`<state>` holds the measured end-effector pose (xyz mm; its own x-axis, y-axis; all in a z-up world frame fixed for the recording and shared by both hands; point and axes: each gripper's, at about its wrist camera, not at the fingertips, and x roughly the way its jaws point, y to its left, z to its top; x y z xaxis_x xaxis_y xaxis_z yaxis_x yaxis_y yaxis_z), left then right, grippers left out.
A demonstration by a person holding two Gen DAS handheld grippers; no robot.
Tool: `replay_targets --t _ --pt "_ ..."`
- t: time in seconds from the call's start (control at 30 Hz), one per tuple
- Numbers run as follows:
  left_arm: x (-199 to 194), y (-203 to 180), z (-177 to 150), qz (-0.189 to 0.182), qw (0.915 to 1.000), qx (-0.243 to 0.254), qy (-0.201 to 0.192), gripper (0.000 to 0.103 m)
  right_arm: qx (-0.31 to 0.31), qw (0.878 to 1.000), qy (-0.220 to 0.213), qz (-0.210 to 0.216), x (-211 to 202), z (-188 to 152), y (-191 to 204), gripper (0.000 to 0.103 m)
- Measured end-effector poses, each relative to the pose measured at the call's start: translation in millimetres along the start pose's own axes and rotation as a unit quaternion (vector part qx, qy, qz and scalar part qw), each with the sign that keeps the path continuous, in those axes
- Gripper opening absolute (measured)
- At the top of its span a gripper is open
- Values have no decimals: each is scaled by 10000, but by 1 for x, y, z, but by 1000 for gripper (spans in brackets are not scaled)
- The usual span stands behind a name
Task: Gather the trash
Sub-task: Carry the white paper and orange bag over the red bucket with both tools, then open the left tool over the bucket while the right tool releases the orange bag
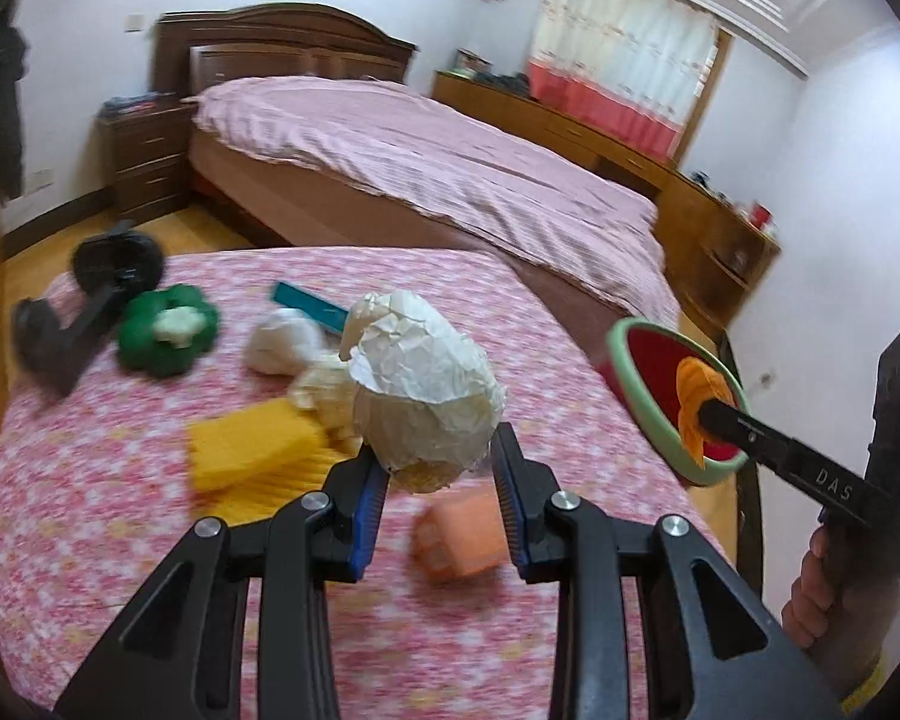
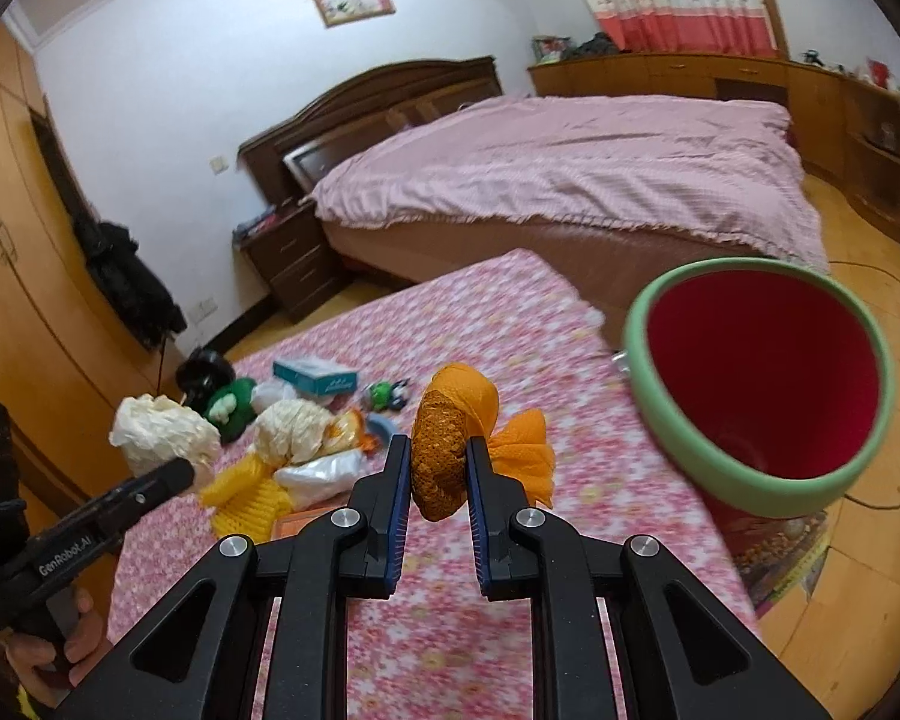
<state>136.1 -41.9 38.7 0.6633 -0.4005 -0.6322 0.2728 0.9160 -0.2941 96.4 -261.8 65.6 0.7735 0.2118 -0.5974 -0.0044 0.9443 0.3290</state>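
Right wrist: bin [image 2: 642,324] rim beside table [image 2: 570,300] edge.

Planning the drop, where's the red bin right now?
In the right wrist view the red bin stands right of the floral table, near the bed.

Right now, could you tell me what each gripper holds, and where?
Left gripper: crumpled paper ball, pinched at its bottom. Right gripper: orange mesh wad, clamped around its lower middle.

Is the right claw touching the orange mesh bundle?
Touching. The right wrist view shows the right claw with both pads pressed against the orange mesh bundle, lifted off the table.
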Motion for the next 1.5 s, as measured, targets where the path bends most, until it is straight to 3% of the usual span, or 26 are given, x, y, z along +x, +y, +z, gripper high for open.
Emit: replay_targets --t 0.27,0.73,1.2,1.33,1.5 --pt "31 -66 8 -443 9976 437 293 34 249 9990 -177 -332 -26 14 -51 18" --pt "122 -168 24 -1044 9862 1006 804 34 1023 9920 -291 -674 -24 21 -157 18" --pt "184 -216 13 -913 9759 1565 1219 34 1376 9874 -188 -753 -4 17 -204 19" --pt "189 -218 13 -754 9773 1580 1190 51 1381 9875 -148 -746 1 15 -207 20" --pt "190 -215 16 -719 9788 1600 1061 56 1442 9868 -128 -725 4 15 -213 24"
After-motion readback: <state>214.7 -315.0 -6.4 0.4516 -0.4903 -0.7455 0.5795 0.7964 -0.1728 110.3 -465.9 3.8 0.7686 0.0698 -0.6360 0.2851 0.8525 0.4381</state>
